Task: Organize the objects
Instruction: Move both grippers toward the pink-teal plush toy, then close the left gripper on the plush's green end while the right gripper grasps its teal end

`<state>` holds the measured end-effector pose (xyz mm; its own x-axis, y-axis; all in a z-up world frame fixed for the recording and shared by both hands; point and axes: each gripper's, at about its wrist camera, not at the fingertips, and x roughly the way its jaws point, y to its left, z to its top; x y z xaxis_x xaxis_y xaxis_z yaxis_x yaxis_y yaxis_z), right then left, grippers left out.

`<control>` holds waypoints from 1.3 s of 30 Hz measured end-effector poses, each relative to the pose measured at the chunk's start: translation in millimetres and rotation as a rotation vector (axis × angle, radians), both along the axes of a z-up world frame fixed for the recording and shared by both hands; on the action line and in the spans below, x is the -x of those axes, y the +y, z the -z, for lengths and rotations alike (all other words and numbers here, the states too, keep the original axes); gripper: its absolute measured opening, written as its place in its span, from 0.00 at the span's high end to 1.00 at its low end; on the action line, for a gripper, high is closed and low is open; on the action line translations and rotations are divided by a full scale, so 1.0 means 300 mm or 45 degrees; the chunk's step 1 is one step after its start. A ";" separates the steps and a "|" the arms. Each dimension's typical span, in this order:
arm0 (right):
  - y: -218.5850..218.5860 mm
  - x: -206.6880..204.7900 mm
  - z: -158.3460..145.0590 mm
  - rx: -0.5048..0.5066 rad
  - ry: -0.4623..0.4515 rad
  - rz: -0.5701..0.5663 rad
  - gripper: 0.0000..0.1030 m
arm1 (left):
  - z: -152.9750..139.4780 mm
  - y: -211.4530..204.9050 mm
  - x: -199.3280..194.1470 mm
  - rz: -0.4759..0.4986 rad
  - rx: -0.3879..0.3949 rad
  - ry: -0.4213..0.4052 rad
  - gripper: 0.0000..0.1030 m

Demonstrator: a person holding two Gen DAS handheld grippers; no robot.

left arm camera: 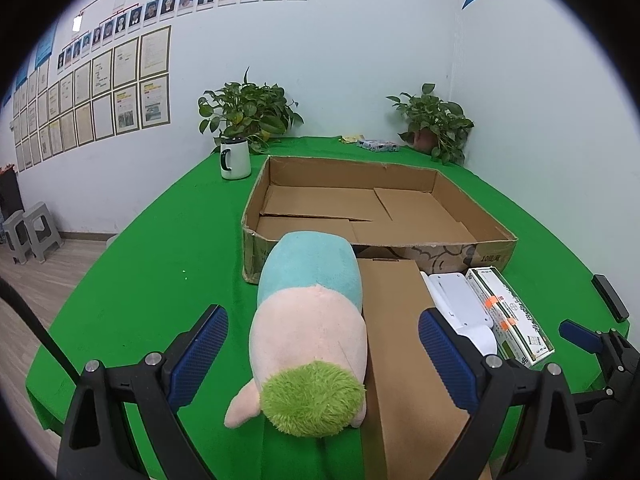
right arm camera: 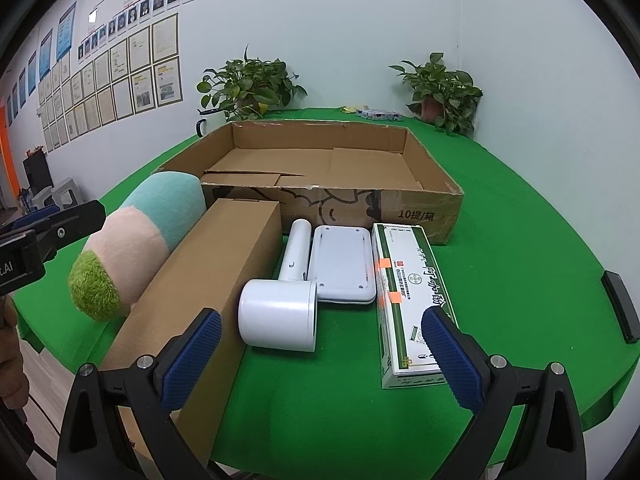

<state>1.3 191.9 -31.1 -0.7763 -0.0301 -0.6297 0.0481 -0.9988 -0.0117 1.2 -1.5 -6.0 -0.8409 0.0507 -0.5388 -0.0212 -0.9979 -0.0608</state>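
Note:
A plush toy [left arm camera: 308, 336] in teal, pink and green lies on the green table in front of a large open cardboard tray [left arm camera: 372, 208]. My left gripper [left arm camera: 324, 360] is open, its jaws on either side of the toy's green end. The toy also shows in the right wrist view [right arm camera: 136, 240]. A long brown box [right arm camera: 200, 300] lies next to it, then a white hair dryer [right arm camera: 284, 304], a flat white device [right arm camera: 344, 264] and a green-and-white carton [right arm camera: 408, 300]. My right gripper [right arm camera: 320, 356] is open and empty, above the table near the dryer's barrel.
The cardboard tray [right arm camera: 420, 204] holds only loose flaps. A white mug [left arm camera: 235, 158] and two potted plants [left arm camera: 248, 112] [left arm camera: 436, 124] stand at the back with a small packet [left arm camera: 378, 145]. A black object [right arm camera: 622, 304] lies at the right table edge.

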 end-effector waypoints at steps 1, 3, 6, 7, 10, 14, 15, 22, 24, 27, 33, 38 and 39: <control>-0.002 0.002 0.001 0.006 -0.003 -0.007 0.02 | -0.001 0.000 -0.001 0.000 0.002 0.003 0.06; -0.004 0.001 0.000 0.012 -0.001 -0.019 0.02 | -0.004 0.000 -0.003 0.003 0.005 0.009 0.06; -0.003 0.007 -0.001 0.054 -0.006 -0.043 0.03 | -0.009 -0.003 -0.007 0.002 0.012 0.019 0.06; 0.000 0.006 -0.002 0.065 -0.008 -0.051 0.03 | -0.010 -0.005 -0.007 0.000 0.013 0.021 0.06; 0.002 0.010 0.001 0.090 -0.005 -0.078 0.08 | -0.011 -0.019 -0.003 -0.011 0.006 0.017 0.06; 0.014 0.007 0.003 0.180 -0.011 -0.141 0.27 | -0.002 -0.042 0.009 -0.016 -0.011 0.005 0.06; 0.016 0.006 0.002 0.209 -0.006 -0.167 0.27 | 0.001 -0.047 0.015 -0.018 -0.015 -0.001 0.06; 0.011 -0.001 -0.037 0.336 0.048 -0.273 0.01 | 0.038 -0.073 0.070 0.009 -0.040 -0.093 0.06; 0.008 0.006 -0.044 0.406 0.035 -0.315 0.00 | 0.060 -0.076 0.085 0.031 -0.059 -0.130 0.06; 0.001 0.012 -0.044 0.459 0.015 -0.345 0.00 | 0.108 -0.083 0.111 0.073 -0.109 -0.199 0.06; -0.007 0.027 -0.045 0.497 -0.032 -0.349 0.00 | 0.199 -0.110 0.129 0.117 -0.222 -0.303 0.24; -0.043 0.055 -0.062 0.521 -0.061 -0.402 0.00 | 0.179 -0.084 0.081 0.122 -0.156 -0.288 0.34; -0.057 0.070 -0.067 0.534 -0.073 -0.422 0.00 | 0.174 -0.084 0.073 0.120 -0.147 -0.287 0.35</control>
<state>-19.6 174.9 -11.0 -0.6470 -0.5258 -0.5523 0.3505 -0.8483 0.3969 -20.6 -26.8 -58.3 -0.6888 0.1952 -0.6982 -0.0865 -0.9783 -0.1882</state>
